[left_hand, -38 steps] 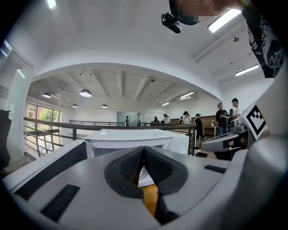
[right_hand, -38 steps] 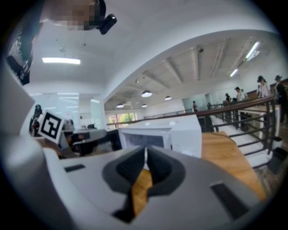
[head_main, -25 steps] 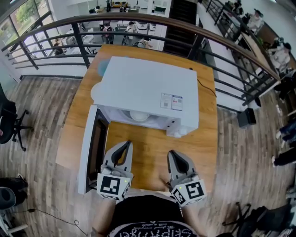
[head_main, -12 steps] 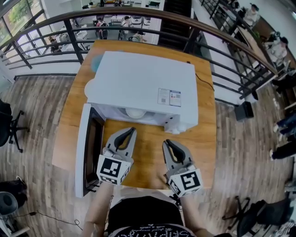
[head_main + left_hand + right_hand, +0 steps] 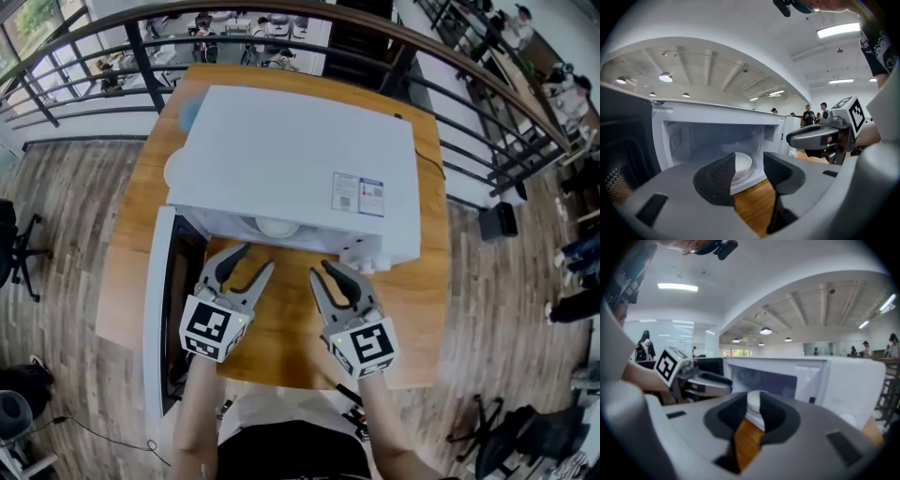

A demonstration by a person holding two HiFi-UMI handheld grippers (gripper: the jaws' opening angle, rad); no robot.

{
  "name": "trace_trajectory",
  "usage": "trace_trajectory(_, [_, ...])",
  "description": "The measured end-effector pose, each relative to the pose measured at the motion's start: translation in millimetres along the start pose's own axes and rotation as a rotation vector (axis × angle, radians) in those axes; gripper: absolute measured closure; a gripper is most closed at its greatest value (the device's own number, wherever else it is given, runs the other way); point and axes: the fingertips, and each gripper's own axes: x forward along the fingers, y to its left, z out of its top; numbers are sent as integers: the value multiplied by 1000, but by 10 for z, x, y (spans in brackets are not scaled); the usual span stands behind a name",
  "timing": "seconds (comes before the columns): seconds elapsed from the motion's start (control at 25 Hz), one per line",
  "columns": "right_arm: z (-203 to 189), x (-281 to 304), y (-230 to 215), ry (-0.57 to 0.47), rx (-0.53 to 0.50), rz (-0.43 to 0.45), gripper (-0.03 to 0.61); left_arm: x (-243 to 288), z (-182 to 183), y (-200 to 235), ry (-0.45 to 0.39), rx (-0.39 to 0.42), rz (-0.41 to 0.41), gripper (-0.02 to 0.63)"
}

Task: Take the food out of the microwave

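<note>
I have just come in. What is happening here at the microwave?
A person holds a gripper in each hand before the microwave on the wooden table. Its door stands open to the left, and a white bowl sits inside. The jaws of the left gripper and the right gripper have just been opening; nothing is between them. The bowl is not yet touched.

Wooden table (image 5: 422, 309) on plank floor (image 5: 80, 206), black railing (image 5: 142, 58) behind, office chair (image 5: 17, 251) at left
</note>
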Motion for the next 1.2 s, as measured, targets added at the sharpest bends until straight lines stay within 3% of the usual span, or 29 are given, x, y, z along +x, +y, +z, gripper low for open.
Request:
trace_trajectory(0.12, [-99,152,-7,24,-5,-2,483,37,-99,85,5,-27,-19,385])
trace_trajectory(0.48, [-279,578,-11,70,-47,-6,424,231,-297,301,74,81,-20,343])
trace_trajectory(0.76, [-359,826,-160,101,-44,-40,348,416,-479,373,155,52,-82,288])
trace_trajectory(0.96, [-427,946,-172,96,-28,-9,331,505,-554,405,159,40,-119,267])
trace_trajectory(1.2, [-559,1046,-223,128,-7,-22,321,684,-711,362,239,176,-132,267])
